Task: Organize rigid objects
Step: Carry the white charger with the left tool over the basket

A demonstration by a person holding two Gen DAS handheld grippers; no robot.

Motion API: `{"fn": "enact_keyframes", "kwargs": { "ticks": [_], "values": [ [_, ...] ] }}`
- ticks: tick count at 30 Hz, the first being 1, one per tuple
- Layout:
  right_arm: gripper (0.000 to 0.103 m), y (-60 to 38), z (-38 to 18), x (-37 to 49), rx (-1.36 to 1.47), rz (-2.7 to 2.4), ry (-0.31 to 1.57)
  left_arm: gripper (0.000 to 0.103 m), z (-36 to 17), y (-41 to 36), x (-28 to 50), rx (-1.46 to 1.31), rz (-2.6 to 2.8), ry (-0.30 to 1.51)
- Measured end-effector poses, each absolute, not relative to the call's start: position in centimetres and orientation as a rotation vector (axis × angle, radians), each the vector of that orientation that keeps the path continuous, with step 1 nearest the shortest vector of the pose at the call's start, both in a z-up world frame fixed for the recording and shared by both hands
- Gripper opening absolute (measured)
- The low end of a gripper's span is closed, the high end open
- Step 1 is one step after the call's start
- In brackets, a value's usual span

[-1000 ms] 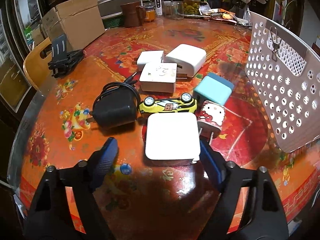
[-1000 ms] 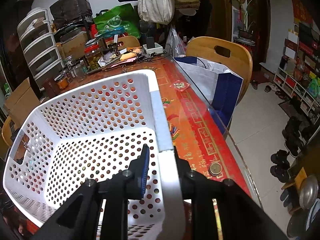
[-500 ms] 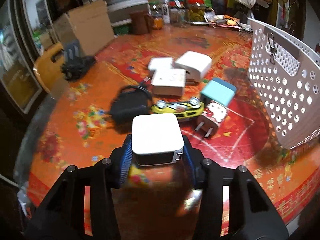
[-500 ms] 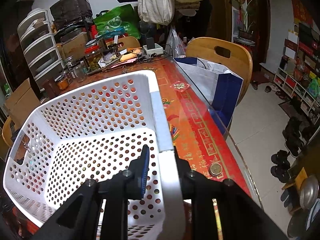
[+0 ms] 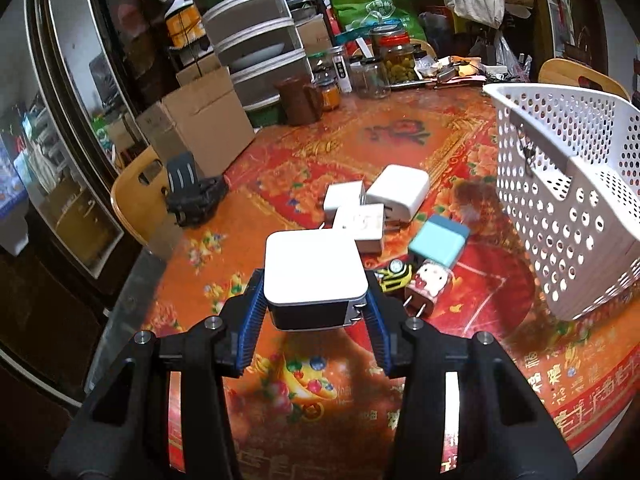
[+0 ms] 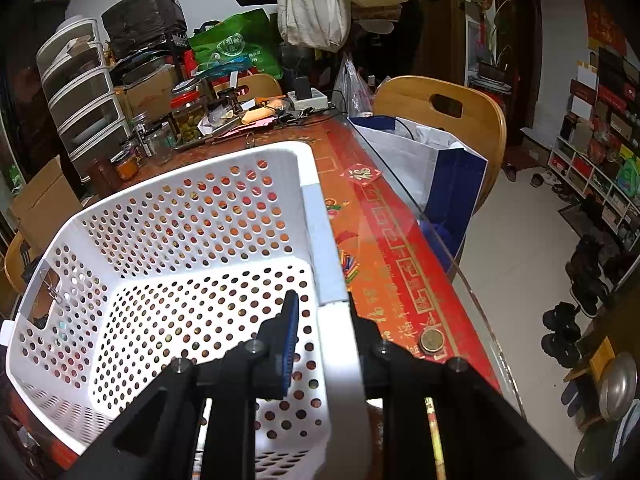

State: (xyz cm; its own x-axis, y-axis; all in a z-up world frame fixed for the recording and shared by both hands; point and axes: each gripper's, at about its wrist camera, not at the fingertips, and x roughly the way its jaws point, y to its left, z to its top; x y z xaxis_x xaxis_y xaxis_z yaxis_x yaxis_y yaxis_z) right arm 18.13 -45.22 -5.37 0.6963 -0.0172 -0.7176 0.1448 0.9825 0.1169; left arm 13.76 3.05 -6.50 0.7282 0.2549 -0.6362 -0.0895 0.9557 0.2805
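Observation:
My left gripper [image 5: 314, 300] is shut on a large white square charger [image 5: 314, 268] and holds it lifted above the table. Below and beyond it lie three white chargers [image 5: 396, 196], a light blue charger [image 5: 438, 242], a Hello Kitty plug [image 5: 426, 286] and a yellow toy car [image 5: 394, 274], partly hidden. The white perforated basket [image 5: 568, 208] stands at the right. My right gripper [image 6: 320, 320] is shut on the basket's near rim [image 6: 320, 248]. The basket's inside is bare.
A black phone stand [image 5: 192, 196] and a cardboard box [image 5: 200, 128] sit at the table's left. Jars [image 5: 396, 62] and a brown mug [image 5: 298, 100] line the far edge. A coin [image 6: 431, 340] lies by the table's glass edge, right of the basket.
My left gripper closed on the large white charger and lifted it off the table, tilting the view upward. The right gripper and basket stayed put.

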Motion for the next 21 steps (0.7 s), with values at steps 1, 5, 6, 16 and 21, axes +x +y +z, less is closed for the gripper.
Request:
{"fn": "enact_keyframes", "kwargs": {
  "ticks": [1, 5, 6, 16, 21],
  "values": [
    [0.018, -45.2, -5.4, 18.2, 0.17, -0.09, 0.796, 0.044, -6.1, 2.8, 13.8, 0.247, 0.192, 0.724],
    [0.018, -45.2, -5.4, 18.2, 0.168, -0.087, 0.798, 0.044, -4.4, 1.8, 13.9, 0.282, 0.194, 0.682],
    [0.018, -45.2, -5.5, 18.2, 0.167, -0.086, 0.798, 0.044, -4.0, 1.5, 14.0, 0.291, 0.194, 0.672],
    [0.018, -45.1, -5.6, 18.4, 0.164, -0.083, 0.8, 0.044, 2.4, -2.9, 16.2, 0.388, 0.156, 0.553],
    [0.018, -45.0, -5.6, 18.4, 0.158, -0.087, 0.807, 0.044, 4.6, -7.7, 17.8, 0.482, 0.103, 0.522]
  ]
}}
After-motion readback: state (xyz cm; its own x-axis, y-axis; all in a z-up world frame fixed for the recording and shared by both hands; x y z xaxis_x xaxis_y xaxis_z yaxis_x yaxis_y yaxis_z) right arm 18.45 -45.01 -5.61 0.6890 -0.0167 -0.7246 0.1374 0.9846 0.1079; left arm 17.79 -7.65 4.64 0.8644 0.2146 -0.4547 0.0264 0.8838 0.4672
